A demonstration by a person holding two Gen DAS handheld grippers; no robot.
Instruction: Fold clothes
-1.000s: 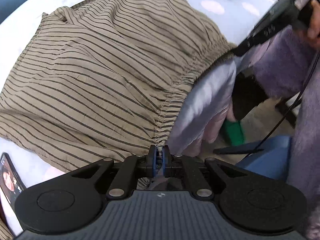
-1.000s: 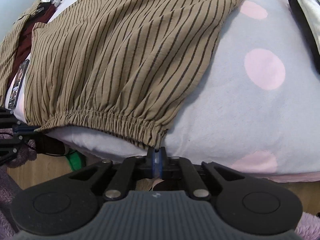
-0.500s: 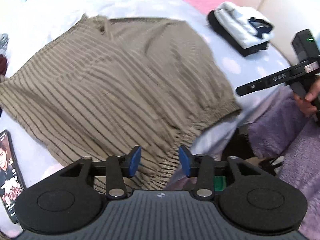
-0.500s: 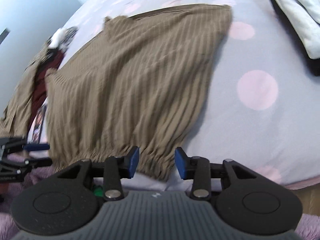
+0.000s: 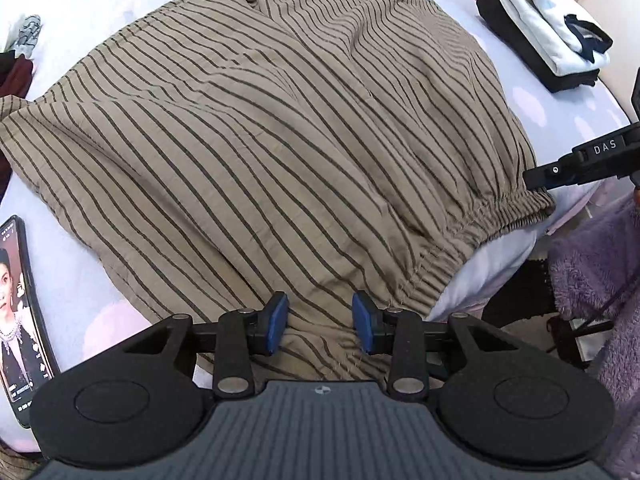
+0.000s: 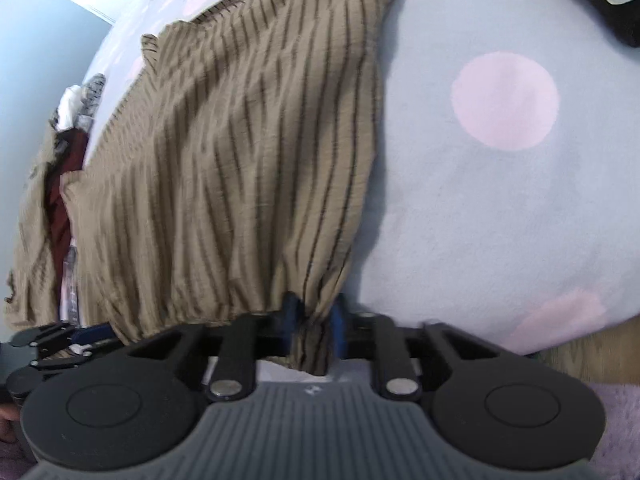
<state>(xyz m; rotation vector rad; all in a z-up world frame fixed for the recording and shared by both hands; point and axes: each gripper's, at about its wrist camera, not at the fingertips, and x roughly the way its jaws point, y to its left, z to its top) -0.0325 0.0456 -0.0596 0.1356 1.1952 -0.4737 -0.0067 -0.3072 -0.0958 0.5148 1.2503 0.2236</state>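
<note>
Left gripper point(image 5: 320, 330): blue pads apart, straddling the gathered waistband corner of the striped garment point(image 5: 280, 128), not pinching it; a phone point(image 5: 20, 304) lies just beside the cloth on the bed point(image 5: 76, 20). The garment is spread flat, waistband at the near bed edge. Right gripper point(image 6: 314, 332): pads apart with a bunch of the opposite waistband corner hanging between them; view blurred. Judgement: a good fold wants both corners caught through the elastic at matching depth and the cloth kept taut; folded clothes point(image 5: 548, 32) sit well apart.
</note>
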